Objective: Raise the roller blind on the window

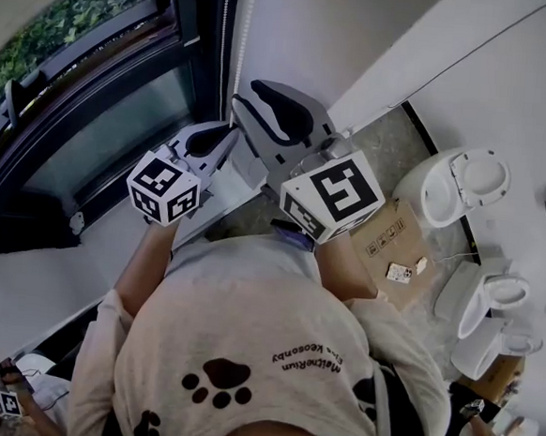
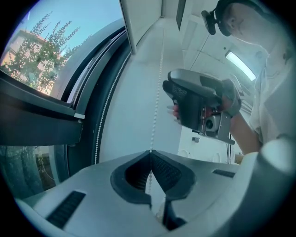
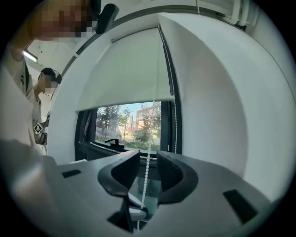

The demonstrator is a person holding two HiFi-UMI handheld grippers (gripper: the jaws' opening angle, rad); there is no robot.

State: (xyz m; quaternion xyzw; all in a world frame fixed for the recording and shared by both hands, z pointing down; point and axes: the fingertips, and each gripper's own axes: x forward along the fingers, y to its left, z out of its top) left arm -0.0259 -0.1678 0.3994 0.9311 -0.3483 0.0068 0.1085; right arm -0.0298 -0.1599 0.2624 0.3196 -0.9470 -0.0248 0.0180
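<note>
The white roller blind point(image 3: 125, 69) covers the upper part of the window point(image 3: 129, 125), with its bottom bar point(image 3: 125, 104) about halfway down. A white bead chain point(image 2: 159, 83) hangs beside the frame. My left gripper point(image 2: 150, 152) is shut on this chain, which runs straight up from the tips. My right gripper point(image 3: 148, 155) is higher and open; the chain point(image 3: 146, 176) hangs loose between its jaws, touching neither pad. The head view shows both grippers side by side at the window, the left gripper point(image 1: 229, 132) below the right gripper point(image 1: 241, 102).
A second strand of the chain point(image 3: 175, 125) hangs along the dark frame. A window handle point(image 3: 113, 142) sits low on the sash. White toilets point(image 1: 464, 185) and a cardboard sheet point(image 1: 394, 236) lie on the floor to the right. Another person point(image 3: 44, 106) stands left.
</note>
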